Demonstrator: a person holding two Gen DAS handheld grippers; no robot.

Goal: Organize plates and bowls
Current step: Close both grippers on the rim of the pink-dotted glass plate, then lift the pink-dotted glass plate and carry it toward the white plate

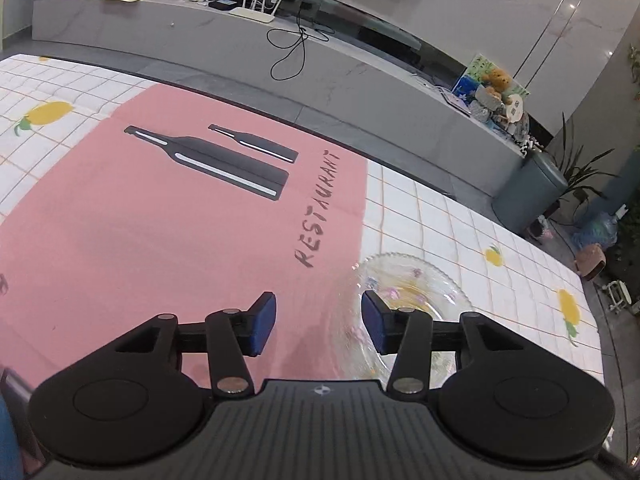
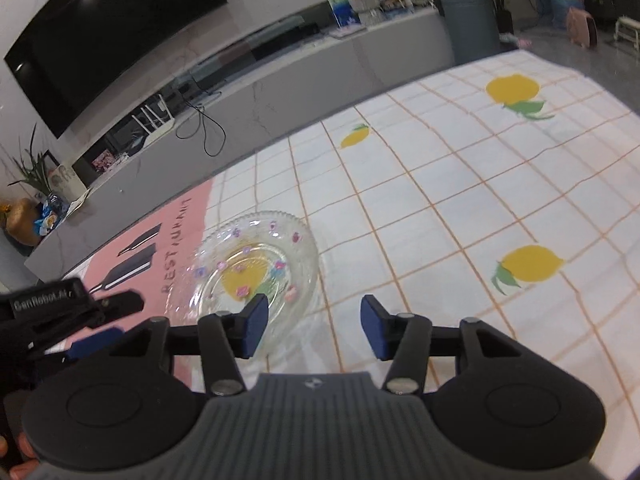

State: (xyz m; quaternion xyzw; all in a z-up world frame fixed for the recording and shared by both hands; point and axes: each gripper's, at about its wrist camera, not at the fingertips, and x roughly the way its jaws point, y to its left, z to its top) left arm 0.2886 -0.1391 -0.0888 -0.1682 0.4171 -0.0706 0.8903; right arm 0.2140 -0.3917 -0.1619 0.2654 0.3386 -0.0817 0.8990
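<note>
A clear glass plate (image 1: pixel 416 288) with small flower prints lies on the tablecloth, its left rim over the edge of the pink placemat (image 1: pixel 160 208). It also shows in the right wrist view (image 2: pixel 260 264). My left gripper (image 1: pixel 319 326) is open and empty, low over the placemat, with its right finger over the plate's near left rim. My right gripper (image 2: pixel 314 328) is open and empty, just to the near right of the plate, its left finger over the plate's near rim. The left gripper (image 2: pixel 80 320) shows at the left edge of the right wrist view.
The table carries a white checked cloth with lemon prints (image 2: pixel 480 184). The pink placemat (image 2: pixel 132 248) bears bottle drawings and the word RESTAURANT. Behind the table's far edge stand a long grey TV bench (image 1: pixel 280 52) with a router and a grey bin (image 1: pixel 528 192).
</note>
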